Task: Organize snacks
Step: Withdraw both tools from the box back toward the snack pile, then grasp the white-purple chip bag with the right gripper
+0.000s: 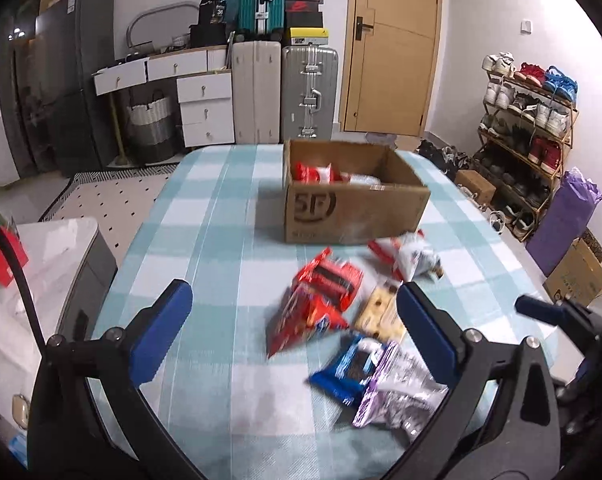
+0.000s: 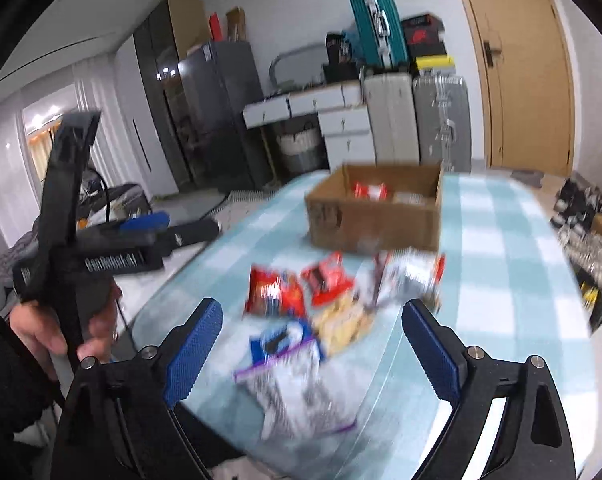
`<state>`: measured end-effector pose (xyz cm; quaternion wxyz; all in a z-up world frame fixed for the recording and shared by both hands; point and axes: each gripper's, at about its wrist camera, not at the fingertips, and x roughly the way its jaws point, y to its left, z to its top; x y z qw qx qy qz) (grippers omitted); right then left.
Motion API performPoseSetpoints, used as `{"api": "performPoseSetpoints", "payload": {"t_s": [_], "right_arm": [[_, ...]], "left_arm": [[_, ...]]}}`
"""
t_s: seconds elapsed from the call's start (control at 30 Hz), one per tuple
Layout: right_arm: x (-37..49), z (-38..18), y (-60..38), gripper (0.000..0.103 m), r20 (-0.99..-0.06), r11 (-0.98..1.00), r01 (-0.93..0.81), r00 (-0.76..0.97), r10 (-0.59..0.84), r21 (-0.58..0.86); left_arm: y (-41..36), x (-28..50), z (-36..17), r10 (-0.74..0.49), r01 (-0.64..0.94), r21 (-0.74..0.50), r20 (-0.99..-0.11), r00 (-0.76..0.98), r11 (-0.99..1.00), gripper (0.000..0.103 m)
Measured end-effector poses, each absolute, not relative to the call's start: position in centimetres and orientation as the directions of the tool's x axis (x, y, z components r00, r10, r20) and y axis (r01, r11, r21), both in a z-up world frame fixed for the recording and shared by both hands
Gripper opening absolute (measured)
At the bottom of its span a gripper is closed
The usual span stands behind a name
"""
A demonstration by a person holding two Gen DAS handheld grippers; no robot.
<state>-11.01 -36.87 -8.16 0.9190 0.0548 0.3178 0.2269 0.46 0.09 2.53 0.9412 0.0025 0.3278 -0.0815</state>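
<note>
My right hand-held gripper [image 2: 312, 346], jaws spread and empty, hangs nearest the purple-edged snack packet [image 2: 297, 390], straight ahead on the bench [image 2: 501, 280]; the left hand-held gripper [image 1: 293, 316] is equally wide open.

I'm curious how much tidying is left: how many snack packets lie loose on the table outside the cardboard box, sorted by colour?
Red packets: 2
White-and-red bag: 1
Beige packet: 1
Blue packet: 1
Purple-and-silver bag: 1
Total: 6
</note>
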Motion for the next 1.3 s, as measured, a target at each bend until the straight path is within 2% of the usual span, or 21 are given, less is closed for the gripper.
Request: {"api": "performPoseSetpoints", "payload": {"t_s": [0.17, 0.33, 0.77, 0.93, 1.07, 1.13, 1.3], "right_arm": [[-10.6, -12.3, -35.4, 0.093, -0.641, 0.88, -0.4, 0.612, 0.463, 0.255], [-9.7, -14.4, -33.9, 0.093, -0.702, 0.879, -0.419, 0.555, 0.445, 0.226], [-6.8, -17.2, -31.9, 0.091, -0.775, 0.877, -0.441, 0.48, 0.41, 0.191], [-6.4, -17.6, -31.3, 0.071, -0.775, 0.859, -0.468, 0.457, 0.437, 0.208], [-6.2, -17.7, -31.3, 0.062, -0.77, 0.849, -0.477, 0.445, 0.457, 0.229], [-6.0, -17.9, -31.3, 0.048, -0.777, 0.845, -0.477, 0.426, 0.464, 0.243], [-6.4, -17.8, -31.3, 0.043, -0.77, 0.843, -0.483, 0.436, 0.465, 0.236]], "left_arm": [[0.3, -0.5, 0.0, -0.128, 0.151, -0.015, -0.617, 0.777, 0.988, 0.102], [1.3, -0.3, -1.4, -0.123, 0.125, -0.039, -0.614, 0.78, 0.991, 0.102], [2.9, 0.7, -2.8, -0.122, 0.098, -0.073, -0.608, 0.784, 0.992, 0.102], [3.4, 0.8, -3.0, -0.123, 0.092, -0.082, -0.607, 0.785, 0.992, 0.102], [3.7, 0.9, -3.2, -0.126, 0.086, -0.095, -0.608, 0.784, 0.992, 0.102], [3.6, 1.0, -3.3, -0.125, 0.086, -0.093, -0.61, 0.783, 0.992, 0.102], [3.8, 0.9, -3.4, -0.122, 0.083, -0.091, -0.611, 0.782, 0.992, 0.102]]}}
